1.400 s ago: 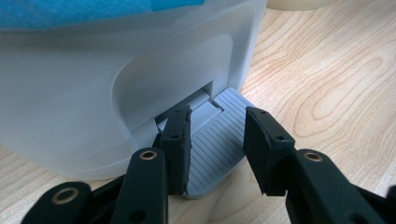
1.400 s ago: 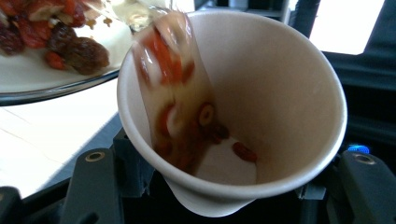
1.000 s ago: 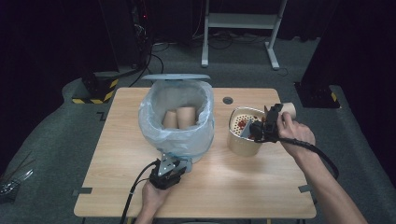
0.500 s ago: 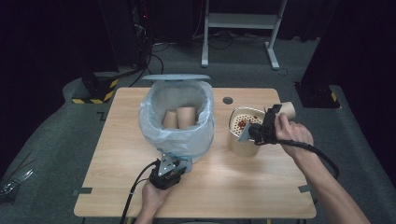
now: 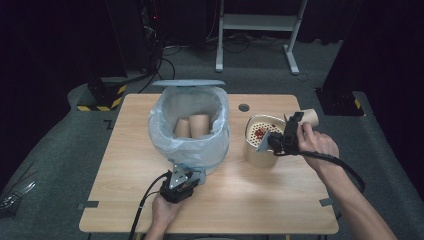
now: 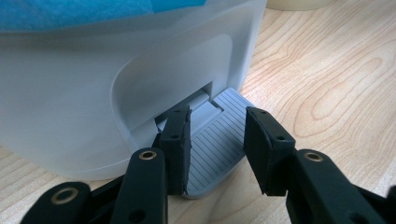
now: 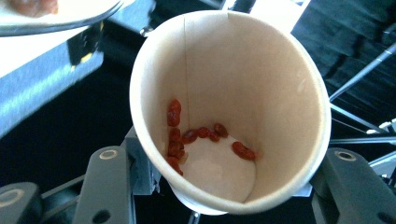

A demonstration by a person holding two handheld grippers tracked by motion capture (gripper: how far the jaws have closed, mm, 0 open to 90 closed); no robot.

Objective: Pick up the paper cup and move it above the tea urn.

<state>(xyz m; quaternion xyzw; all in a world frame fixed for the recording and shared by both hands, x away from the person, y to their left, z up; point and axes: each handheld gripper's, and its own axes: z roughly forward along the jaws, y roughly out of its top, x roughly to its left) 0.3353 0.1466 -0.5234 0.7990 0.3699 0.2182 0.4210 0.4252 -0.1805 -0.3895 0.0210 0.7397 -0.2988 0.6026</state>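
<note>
Brown paper cup [image 7: 229, 107], clamped in the right tool [image 5: 286, 136] whose jaws have just been closing, hangs tilted just beside a cream perforated-lid container [image 5: 260, 142]; the right gripper view shows red berries [image 7: 187, 137] stuck inside. Left tool [image 6: 215, 142], jaws apart, straddles the ribbed grey pedal [image 6: 217, 140] of the translucent bag-lined bin [image 5: 192, 135] on the wooden tabletop [image 5: 250, 195]; bin contents partly hidden.

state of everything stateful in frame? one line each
pedal bin: lid up, bag-lined, paper cups inside
bin pedal: between the left gripper's jaws, not clamped
left gripper: open
paper cup: tilted, a few red bits stuck inside
right gripper: shut on paper cup, jaws just been closing
strainer pot: upright, red bits on its perforated top
</note>
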